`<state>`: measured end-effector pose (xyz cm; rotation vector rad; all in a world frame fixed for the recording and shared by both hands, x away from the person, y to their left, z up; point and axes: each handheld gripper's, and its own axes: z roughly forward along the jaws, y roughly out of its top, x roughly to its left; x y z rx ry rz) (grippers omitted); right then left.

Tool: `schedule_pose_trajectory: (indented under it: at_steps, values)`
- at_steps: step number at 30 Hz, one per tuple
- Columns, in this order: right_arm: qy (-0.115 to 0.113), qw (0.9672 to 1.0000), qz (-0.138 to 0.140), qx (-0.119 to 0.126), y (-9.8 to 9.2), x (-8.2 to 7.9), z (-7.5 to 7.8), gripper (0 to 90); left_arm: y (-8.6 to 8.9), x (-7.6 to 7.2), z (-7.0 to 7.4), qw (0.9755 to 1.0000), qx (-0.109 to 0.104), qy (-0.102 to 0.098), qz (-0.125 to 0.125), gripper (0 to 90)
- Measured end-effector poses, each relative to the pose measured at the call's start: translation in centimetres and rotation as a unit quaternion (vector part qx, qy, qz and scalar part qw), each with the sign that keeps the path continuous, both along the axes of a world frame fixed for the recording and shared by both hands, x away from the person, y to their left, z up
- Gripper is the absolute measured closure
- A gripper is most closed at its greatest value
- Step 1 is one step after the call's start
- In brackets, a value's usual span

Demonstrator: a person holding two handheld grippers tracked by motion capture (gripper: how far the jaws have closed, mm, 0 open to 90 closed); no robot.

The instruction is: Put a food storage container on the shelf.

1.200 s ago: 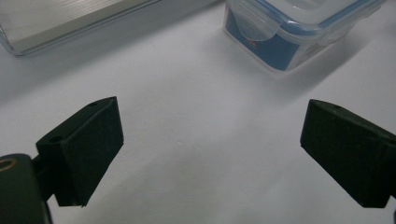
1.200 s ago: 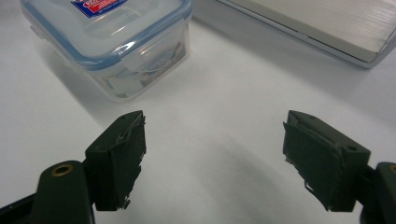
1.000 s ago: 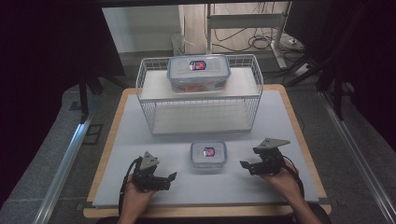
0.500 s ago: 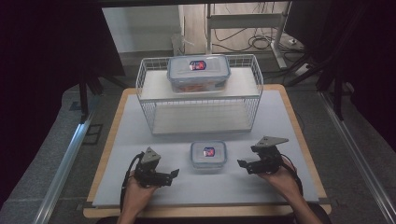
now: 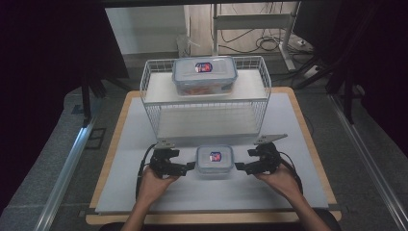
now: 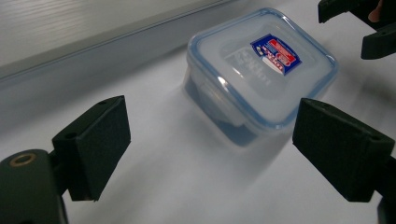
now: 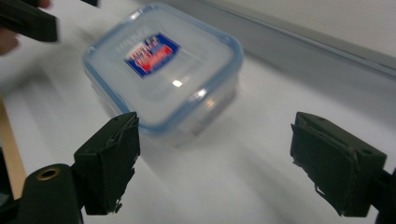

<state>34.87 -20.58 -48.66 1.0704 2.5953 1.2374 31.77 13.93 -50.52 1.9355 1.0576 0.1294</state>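
High view: a small lidded container sits on the near part of the table, between the left tool and the right tool.

From above, a white wire rack stands farther back, with a larger lidded container on its upper shelf; neither tool's own view takes in that larger box. The left tool's view puts the small container ahead of its widely spread pads, with the other tool's dark jaw tips cut off at the upper right corner. The right tool's view shows its pads likewise well apart, just short of the box. The label print is too blurred to read, and whether the box holds anything cannot be told.
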Motion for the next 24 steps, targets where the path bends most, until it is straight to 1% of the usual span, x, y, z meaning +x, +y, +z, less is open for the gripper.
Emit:
schedule_pose_trajectory:
  at_steps: [1, 2, 3, 5, 6, 7, 9, 10, 11, 12, 13, 14, 15, 16, 17, 18, 19, 20, 21, 22, 23, 24]
  values:
    - [0.002, 1.0, 0.001, 0.007, 0.2, 0.1, 0.0, 16.9, -0.3, 0.4, 0.0, 1.0, -0.006, 0.005, -0.006, 12.0]
    - [0.009, 0.9999, 0.003, 0.013, 0.4, 0.3, 0.0, 17.9, -0.3, 0.4, 0.0, 1.0, -0.006, 0.005, -0.006, 12.7]
    - [0.01, 0.9999, 0.003, 0.012, 0.5, 0.5, -0.1, 18.5, -0.5, 0.7, 0.0, 0.9999, -0.006, 0.007, -0.008, 13.1]
    - [0.013, 0.9998, 0.005, 0.014, 0.7, 0.9, -0.2, 20.1, -1.0, 1.5, -0.3, 0.9997, -0.006, 0.02, -0.015, 14.2]
    - [0.022, 0.9996, 0.004, 0.018, 0.8, 1.2, -0.4, 20.2, -1.1, 1.7, -0.5, 0.9996, -0.011, 0.023, -0.015, 14.2]
    - [0.025, 0.9995, 0.005, 0.019, 0.8, 1.4, -0.5, 20.5, -1.2, 1.9, -0.7, 0.9992, -0.017, 0.03, -0.019, 14.5]
    - [0.032, 0.9993, 0.008, 0.02, 1.0, 1.8, -0.7, 22.3, -1.4, 2.2, -1.0, 0.9988, -0.021, 0.04, -0.022, 15.8]
    - [0.032, 0.9993, 0.008, 0.02, 1.0, 1.8, -0.7, 22.3, -1.4, 2.2, -1.0, 0.9988, -0.021, 0.04, -0.022, 16.3]
    - [0.04, 0.9989, 0.011, 0.021, 1.2, 2.0, -0.9, 22.8, -1.4, 2.4, -1.2, 0.9986, -0.018, 0.043, -0.026, 16.3]
    - [0.049, 0.9984, 0.015, 0.025, 1.5, 2.2, -1.1, 25.3, -1.5, 2.7, -1.5, 0.9978, -0.026, 0.05, -0.034, 19.0]
    - [0.049, 0.9984, 0.015, 0.025, 1.5, 2.2, -1.1, 25.3, -1.5, 2.7, -1.5, 0.9978, -0.026, 0.05, -0.034, 20.4]
    - [0.056, 0.9979, 0.019, 0.027, 1.7, 2.4, -1.2, 25.9, -1.5, 2.8, -1.6, 0.9974, -0.031, 0.056, -0.034, 20.4]
    - [0.063, 0.9974, 0.022, 0.027, 2.1, 2.6, -1.3, 29.2, -1.5, 3.0, -1.8, 0.9962, -0.042, 0.063, -0.042, 23.2]
    - [0.063, 0.9974, 0.022, 0.027, 2.1, 2.6, -1.3, 29.2, -1.5, 3.1, -1.9, 0.9954, -0.048, 0.069, -0.045, 23.2]
    - [0.076, 0.9961, 0.028, 0.033, 2.4, 2.8, -1.5, 30.1, -1.5, 3.1, -2.2, 0.9935, -0.064, 0.082, -0.046, 24.1]
    - [0.078, 0.9959, 0.029, 0.035, 2.5, 2.9, -1.5, 30.4, -1.4, 3.2, -2.3, 0.9923, -0.073, 0.087, -0.05, 25.6]
    - [0.078, 0.9959, 0.029, 0.035, 2.5, 2.9, -1.5, 30.4, -1.4, 3.2, -2.3, 0.9923, -0.073, 0.087, -0.05, 26.2]
    - [0.093, 0.9943, 0.03, 0.042, 2.7, 3.1, -1.7, 30.6, -1.3, 3.4, -2.6, 0.9896, -0.088, 0.1, -0.054, 27.1]
    - [0.1, 0.9935, 0.029, 0.046, 2.7, 3.1, -1.8, 30.7, -1.3, 3.4, -2.6, 0.9896, -0.088, 0.1, -0.054, 28.9]
    - [0.1, 0.9935, 0.029, 0.046, 2.7, 3.1, -1.8, 30.7, -1.4, 3.4, -2.8, 0.987, -0.103, 0.108, -0.061, 28.9]
    - [0.117, 0.991, 0.027, 0.059, 2.5, 3.3, -2.1, 31.7, -1.7, 3.4, -2.9, 0.9852, -0.109, 0.118, -0.061, 30.4]
    - [0.126, 0.9896, 0.027, 0.064, 2.5, 3.4, -2.2, 32.2, -1.7, 3.4, -2.9, 0.9852, -0.109, 0.118, -0.061, 30.0]
